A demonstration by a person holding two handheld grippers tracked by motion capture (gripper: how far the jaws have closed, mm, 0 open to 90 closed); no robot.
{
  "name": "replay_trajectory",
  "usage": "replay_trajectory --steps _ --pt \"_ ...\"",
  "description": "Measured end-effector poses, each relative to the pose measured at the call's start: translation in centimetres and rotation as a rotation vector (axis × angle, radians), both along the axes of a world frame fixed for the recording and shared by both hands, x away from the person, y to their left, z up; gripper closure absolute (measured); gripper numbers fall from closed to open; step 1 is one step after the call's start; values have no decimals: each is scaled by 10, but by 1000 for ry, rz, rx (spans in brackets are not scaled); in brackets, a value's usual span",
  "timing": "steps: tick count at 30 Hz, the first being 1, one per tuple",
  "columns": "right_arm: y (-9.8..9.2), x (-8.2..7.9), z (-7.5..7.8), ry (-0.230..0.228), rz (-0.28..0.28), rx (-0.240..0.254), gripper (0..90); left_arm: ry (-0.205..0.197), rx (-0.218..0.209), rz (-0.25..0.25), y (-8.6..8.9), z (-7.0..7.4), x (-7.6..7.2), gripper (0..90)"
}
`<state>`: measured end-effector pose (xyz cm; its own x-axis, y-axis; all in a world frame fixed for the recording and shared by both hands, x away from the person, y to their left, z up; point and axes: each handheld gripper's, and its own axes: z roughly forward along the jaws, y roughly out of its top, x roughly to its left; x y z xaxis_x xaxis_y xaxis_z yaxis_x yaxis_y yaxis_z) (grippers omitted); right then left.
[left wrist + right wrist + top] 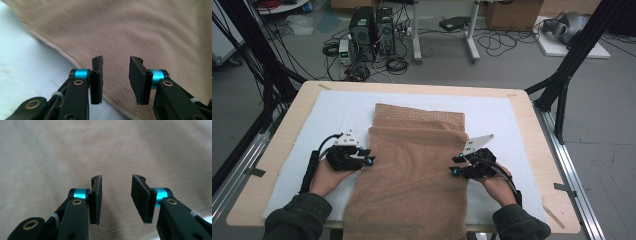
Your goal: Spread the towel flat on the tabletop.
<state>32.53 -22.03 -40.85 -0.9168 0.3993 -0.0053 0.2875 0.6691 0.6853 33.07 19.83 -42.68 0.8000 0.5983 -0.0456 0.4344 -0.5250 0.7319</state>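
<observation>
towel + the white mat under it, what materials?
Towel: looks like tan terry cotton, matte and fuzzy, with soft ripples and a woven key-pattern band near its far end. White mat: probably thin felt or foam sheet, matte and flat; can't tell which.

The high view is dim and soft, its corners darkest; the white mat (337, 115) at ten o'clock is its brightest patch. In both gripper views the brown towel (140, 30) streaks with motion blur, while the near black jaws stay sharp, evenly lit, without glare.
</observation>
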Motion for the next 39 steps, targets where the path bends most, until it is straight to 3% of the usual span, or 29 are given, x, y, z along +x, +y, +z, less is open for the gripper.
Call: replay_trajectory --steps 2,3,6,7,9,11,16,19,21,22,26,28,31,33,36,39 --pt "3 -1 -9 23 7 -21 583 23 61 -5 -6 -9 0 588" --pt "5 0 -13 29 9 -30 575 4 35 4 -6 -11 -2 581" --pt "10 7 -23 77 12 -43 604 15 -3 23 -3 -13 -1 765" --pt "12 10 -25 88 19 -37 647 20 -7 24 -3 -13 -1 825" --pt "12 14 -24 118 37 -11 775 22 -10 34 -3 -13 1 860" --pt "14 18 -21 134 47 -16 827 -9 -1 75 -1 -12 3 867" --pt "24 24 -5 48 12 -52 834 -72 -43 182 7 -7 11 869" --pt "30 31 -7 43 -17 -66 830 -58 -38 219 6 -11 18 865" --pt "31 33 -11 62 -19 -82 774 -54 -27 214 5 -12 18 842" --pt "31 32 -11 60 -38 -83 685 -56 -30 212 6 -10 17 809" --pt "19 16 3 -19 -48 -28 621 -81 -78 186 15 4 4 703" --pt "12 4 10 -65 -41 1 609 -96 -77 164 16 10 -5 674" --pt "5 -15 17 -90 -26 27 603 -104 -87 128 17 13 -21 646" --pt "2 -25 16 -90 0 32 605 -98 -94 97 16 12 -32 631" --pt "2 -35 7 -77 22 -6 604 -92 -87 63 15 7 -45 599" --pt "2 -39 -7 -36 45 -21 596 -64 -84 30 14 -3 -56 559"
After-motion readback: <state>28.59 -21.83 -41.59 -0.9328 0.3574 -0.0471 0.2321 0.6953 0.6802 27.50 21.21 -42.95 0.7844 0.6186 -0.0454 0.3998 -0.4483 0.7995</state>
